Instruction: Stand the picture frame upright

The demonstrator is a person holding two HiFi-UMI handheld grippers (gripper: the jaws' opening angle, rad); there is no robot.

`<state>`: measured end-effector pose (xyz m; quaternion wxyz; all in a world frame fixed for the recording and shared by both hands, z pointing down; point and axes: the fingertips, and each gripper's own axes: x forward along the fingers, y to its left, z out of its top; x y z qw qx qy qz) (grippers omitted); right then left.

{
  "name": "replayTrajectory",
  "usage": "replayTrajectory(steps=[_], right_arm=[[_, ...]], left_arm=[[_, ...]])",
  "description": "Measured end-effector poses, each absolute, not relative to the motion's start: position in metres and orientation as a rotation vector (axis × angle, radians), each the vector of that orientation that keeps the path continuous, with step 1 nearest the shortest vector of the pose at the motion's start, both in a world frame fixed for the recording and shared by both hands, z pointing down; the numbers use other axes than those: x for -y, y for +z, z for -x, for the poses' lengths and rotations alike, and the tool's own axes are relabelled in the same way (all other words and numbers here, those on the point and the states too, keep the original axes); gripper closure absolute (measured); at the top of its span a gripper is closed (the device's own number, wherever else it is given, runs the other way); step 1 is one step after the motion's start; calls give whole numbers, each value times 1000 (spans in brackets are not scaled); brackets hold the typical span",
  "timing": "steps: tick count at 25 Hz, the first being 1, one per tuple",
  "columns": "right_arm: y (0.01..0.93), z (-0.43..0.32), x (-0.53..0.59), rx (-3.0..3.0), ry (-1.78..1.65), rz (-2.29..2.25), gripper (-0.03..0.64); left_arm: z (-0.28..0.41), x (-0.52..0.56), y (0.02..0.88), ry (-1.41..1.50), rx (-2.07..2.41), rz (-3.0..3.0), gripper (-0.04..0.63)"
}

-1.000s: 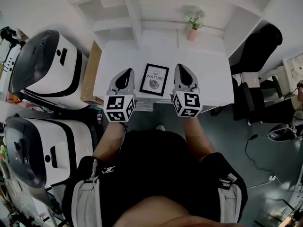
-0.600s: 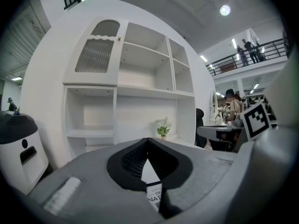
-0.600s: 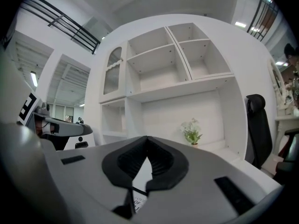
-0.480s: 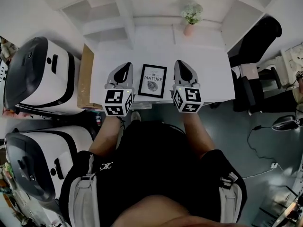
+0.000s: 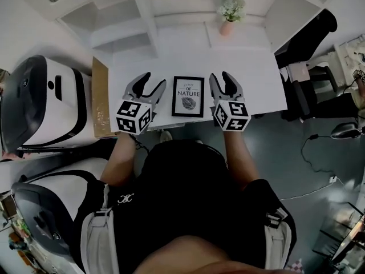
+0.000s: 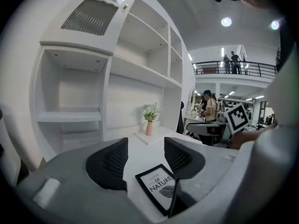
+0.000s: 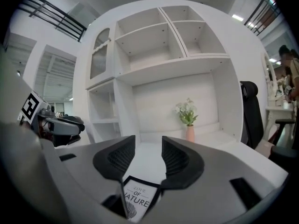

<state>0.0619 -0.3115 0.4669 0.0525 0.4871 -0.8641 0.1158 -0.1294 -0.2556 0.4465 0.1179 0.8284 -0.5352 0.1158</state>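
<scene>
While the picture frame [image 5: 187,96] lies flat, a pinch on its thin edge could slip.

Head view: it lies face-up on the white table [image 5: 256,79] near the front edge, between the left gripper [image 5: 155,80] and right gripper [image 5: 221,76], touching neither, so a push might skid it off. Left gripper view: the jaws are opening with nothing between them, frame [image 6: 161,190] low and right. Right gripper view: the jaws are opening and empty, frame [image 7: 137,202] below; a one-sided lift may let it flop.

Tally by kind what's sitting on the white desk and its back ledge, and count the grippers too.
Frame: 1
Vase of flowers: 1
Grippers: 2, the left gripper and the right gripper, both with jaws opening and nothing between them
Total: 4
</scene>
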Motion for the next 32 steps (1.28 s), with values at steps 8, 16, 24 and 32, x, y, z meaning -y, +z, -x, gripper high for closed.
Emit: replayTrajectory(steps=[8,16,24,32], right_arm=[[545,-59,315,2385,541,-1439,445],[616,-51,305,2188,706,-1443,445],[676,-39,288,2033,811,-1334,446],[704,-43,291,1896,883,-1322,457]], left_arm=[[183,266,520,330,1321,-2232,345],[191,258,585,321,1098,-2125,345],[187,250,625,278,939,-2038,345],[184,249,647,303,892,-2022,345]])
